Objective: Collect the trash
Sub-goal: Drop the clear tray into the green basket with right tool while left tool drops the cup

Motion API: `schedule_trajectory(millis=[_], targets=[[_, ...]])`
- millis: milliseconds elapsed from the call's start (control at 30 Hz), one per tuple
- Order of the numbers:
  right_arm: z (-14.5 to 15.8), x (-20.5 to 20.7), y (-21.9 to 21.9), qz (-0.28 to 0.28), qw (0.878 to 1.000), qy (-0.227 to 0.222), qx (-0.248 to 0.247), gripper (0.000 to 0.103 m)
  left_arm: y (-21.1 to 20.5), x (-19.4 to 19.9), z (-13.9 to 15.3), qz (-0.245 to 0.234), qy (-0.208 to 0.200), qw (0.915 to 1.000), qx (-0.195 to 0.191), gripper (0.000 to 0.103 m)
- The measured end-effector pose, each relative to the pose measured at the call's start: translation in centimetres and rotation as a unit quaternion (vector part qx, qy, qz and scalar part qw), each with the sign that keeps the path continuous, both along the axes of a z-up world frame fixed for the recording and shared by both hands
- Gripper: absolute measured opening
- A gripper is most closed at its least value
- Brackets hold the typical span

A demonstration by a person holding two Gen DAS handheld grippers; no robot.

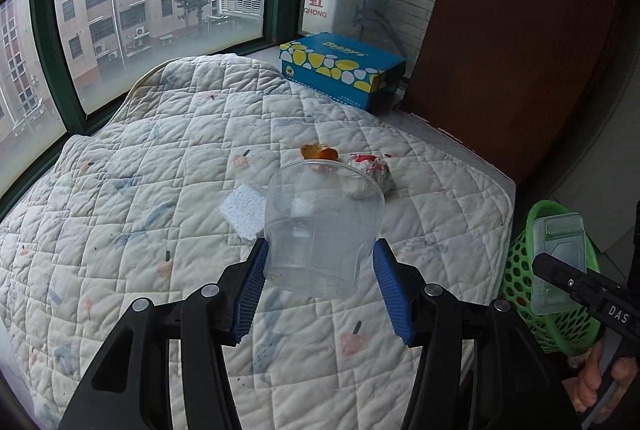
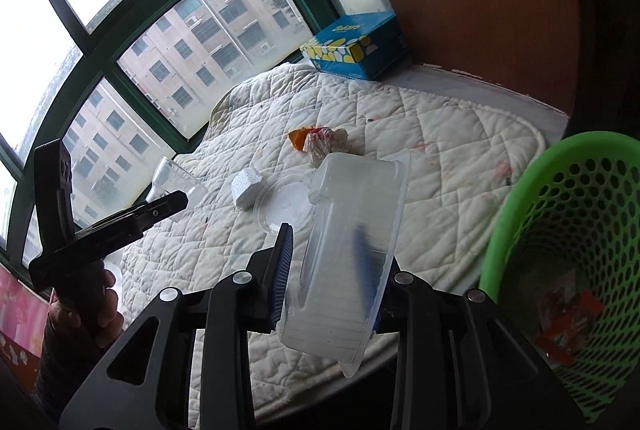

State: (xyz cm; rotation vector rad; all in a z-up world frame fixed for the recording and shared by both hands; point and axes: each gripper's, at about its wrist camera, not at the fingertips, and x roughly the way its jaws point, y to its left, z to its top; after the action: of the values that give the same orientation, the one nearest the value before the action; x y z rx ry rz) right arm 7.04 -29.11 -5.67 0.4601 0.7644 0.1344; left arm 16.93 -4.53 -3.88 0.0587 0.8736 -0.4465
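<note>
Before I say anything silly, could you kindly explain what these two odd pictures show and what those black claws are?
They are hand-held two-finger grippers, one in each of a person's hands, each carrying a wide-angle camera looking along its fingers. One picture comes from the left gripper, which grips a clear plastic cup. The other comes from the right gripper, which grips a clear plastic tray. Below is a quilted mattress with trash still on it: a white foam block, a clear round lid, a crumpled wrapper and an orange scrap. A green basket stands beside the bed.
</note>
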Motion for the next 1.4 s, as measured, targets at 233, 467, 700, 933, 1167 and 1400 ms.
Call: schedule_trajectory(millis=[233,467,700,933,1167,1400], targets=[[1.1,-4.0,-3.1,-0.038,0.999,-0.009,-0.027,0.031,-3.8,-2.7,1.4,-0.034,-0.007,0.9993,-0.009,0.052],[0.9,-7.2,-6.3,-0.077,0.995,0.002,-0.065,0.031,-7.0,-4.9,2.4,-0.065,-0.013,0.9977,-0.017,0.052],[-0.6,-9.2,-9.0,-0.109,0.989,0.032,-0.098,0.034,-9.7,-6.1,3.1,-0.089,-0.015,0.9958,-0.020,0.052],[-1.2,-11.1,-10.8,-0.133,0.986,0.037,-0.091,0.050,-12.0,-7.2,3.6,-0.108,-0.018,0.9938,-0.020,0.052],[-0.2,-13.3,-11.3,-0.145,0.981,0.023,-0.126,0.063,-14.4,-8.0,3.8,-0.130,-0.017,0.9912,-0.021,0.052],[1.1,-15.6,-11.1,-0.156,0.974,-0.001,-0.162,0.075,-17.7,-9.0,4.1,-0.157,-0.012,0.9871,-0.028,0.052]])
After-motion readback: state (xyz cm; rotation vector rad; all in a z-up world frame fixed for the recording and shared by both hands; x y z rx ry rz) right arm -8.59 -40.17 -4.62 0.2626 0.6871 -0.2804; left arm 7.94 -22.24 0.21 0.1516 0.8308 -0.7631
